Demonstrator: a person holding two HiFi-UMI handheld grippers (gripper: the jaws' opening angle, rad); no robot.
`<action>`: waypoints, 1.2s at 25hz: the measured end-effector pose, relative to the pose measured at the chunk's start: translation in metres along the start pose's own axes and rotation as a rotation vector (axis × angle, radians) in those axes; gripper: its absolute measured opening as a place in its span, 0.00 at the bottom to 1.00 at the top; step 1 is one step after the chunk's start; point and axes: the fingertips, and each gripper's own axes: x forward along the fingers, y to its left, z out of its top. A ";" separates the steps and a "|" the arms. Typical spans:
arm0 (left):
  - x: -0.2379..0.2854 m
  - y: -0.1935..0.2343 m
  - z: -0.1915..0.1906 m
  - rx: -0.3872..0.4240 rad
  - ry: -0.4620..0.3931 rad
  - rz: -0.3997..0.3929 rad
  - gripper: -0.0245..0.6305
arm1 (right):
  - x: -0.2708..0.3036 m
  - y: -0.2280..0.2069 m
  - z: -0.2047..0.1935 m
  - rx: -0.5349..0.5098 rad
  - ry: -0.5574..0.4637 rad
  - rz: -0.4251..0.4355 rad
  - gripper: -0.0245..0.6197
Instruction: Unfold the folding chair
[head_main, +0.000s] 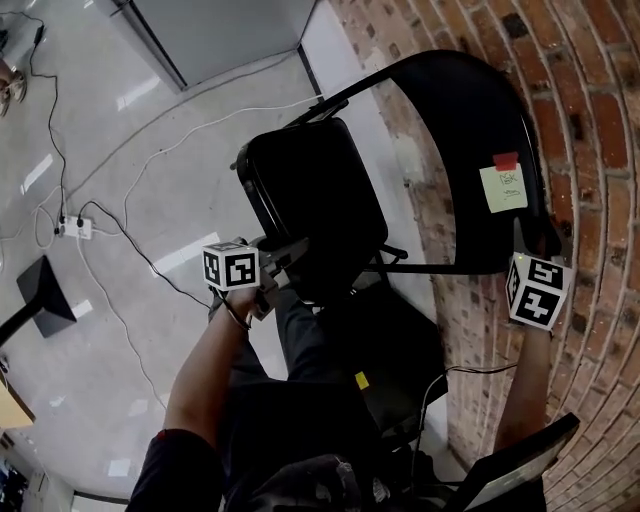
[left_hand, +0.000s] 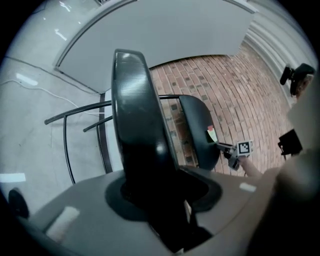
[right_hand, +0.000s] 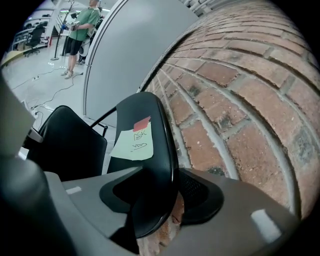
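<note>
Two edges clamped (seat (head_main: 310, 185), backrest (head_main: 470, 130)), brick wall (head_main: 590, 120) beside, floor (head_main: 130, 170) open left

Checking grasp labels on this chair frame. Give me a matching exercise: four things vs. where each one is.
Things:
1. left gripper
2. right gripper
3. sticky note
4. power strip

Places:
a. on the floor
b. clamped on the backrest edge
c. stuck to the backrest face
d. clamped on the seat edge

Pairs: 1-d, 2-b, 3-c, 4-a.
</note>
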 end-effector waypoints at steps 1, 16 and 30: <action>-0.004 0.007 -0.002 -0.021 -0.011 0.000 0.30 | 0.001 0.003 -0.001 0.004 0.006 0.006 0.37; -0.058 0.081 0.004 -0.114 -0.085 0.009 0.31 | 0.010 0.038 -0.015 0.084 0.100 0.075 0.37; -0.091 0.146 0.021 -0.163 -0.136 0.067 0.35 | 0.026 0.069 0.008 0.083 0.078 0.121 0.37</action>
